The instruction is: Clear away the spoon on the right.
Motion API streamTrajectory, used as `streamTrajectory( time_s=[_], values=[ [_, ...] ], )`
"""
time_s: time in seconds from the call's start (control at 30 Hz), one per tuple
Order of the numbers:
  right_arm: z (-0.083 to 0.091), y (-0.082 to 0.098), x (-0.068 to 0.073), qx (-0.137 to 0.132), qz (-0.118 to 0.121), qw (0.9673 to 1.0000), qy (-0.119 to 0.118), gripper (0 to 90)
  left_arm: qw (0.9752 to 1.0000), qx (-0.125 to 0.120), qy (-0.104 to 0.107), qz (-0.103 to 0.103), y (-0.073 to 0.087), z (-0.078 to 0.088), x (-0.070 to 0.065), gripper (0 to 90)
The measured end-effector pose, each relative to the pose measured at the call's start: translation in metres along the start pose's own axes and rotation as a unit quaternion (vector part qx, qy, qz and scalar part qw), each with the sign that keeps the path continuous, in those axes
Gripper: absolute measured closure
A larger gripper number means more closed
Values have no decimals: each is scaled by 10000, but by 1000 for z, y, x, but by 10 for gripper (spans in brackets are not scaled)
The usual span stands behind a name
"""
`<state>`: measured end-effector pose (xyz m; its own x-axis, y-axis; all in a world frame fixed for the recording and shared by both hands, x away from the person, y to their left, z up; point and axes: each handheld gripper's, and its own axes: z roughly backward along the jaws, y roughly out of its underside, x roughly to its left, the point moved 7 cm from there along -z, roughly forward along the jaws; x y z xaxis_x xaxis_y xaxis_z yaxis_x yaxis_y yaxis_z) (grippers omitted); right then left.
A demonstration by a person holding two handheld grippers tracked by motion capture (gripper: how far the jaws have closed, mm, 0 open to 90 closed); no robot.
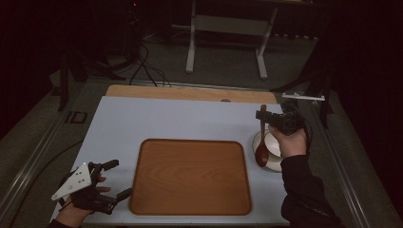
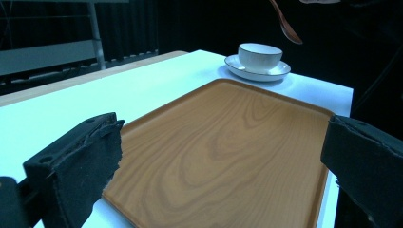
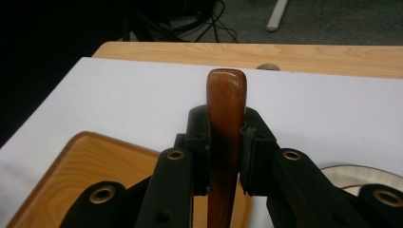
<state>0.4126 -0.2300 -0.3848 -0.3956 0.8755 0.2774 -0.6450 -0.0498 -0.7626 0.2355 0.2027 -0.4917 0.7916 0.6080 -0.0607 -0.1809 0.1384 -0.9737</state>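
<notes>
My right gripper (image 1: 263, 115) is shut on the handle of a brown wooden spoon (image 1: 262, 142), held above a white cup on a saucer (image 1: 272, 148) at the table's right side. In the right gripper view the spoon's handle (image 3: 225, 123) is clamped between the two black jaws of that gripper (image 3: 226, 137). The spoon's bowl (image 2: 287, 26) hangs over the cup (image 2: 259, 56) in the left gripper view. My left gripper (image 1: 117, 179) is open near the front left corner, its jaws facing a wooden tray (image 1: 191, 175). Nothing lies between its pads (image 2: 95, 161).
The tray (image 2: 228, 152) lies bare in the middle of the white table top (image 1: 157, 118). A wooden strip (image 1: 190, 92) runs along the far edge. Beyond it are cables and a metal stand (image 1: 228, 28) on the dark floor.
</notes>
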Motion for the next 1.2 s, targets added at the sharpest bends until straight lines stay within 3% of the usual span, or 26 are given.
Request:
streamTrajectory(
  time_s=[0.5, 0.97, 1.2],
  values=[
    [-9, 21, 34, 146, 6, 9998, -164, 768, 10000, -5, 45, -31, -1, 1, -2, 0],
    [-23, 47, 57, 390, 14, 9988, -288, 768, 10000, -34, 62, -28, -1, 1, -2, 0],
    [-34, 63, 65, 494, -127, 9982, -312, 768, 10000, -43, 70, -3, -1, 1, -2, 0]
  ],
)
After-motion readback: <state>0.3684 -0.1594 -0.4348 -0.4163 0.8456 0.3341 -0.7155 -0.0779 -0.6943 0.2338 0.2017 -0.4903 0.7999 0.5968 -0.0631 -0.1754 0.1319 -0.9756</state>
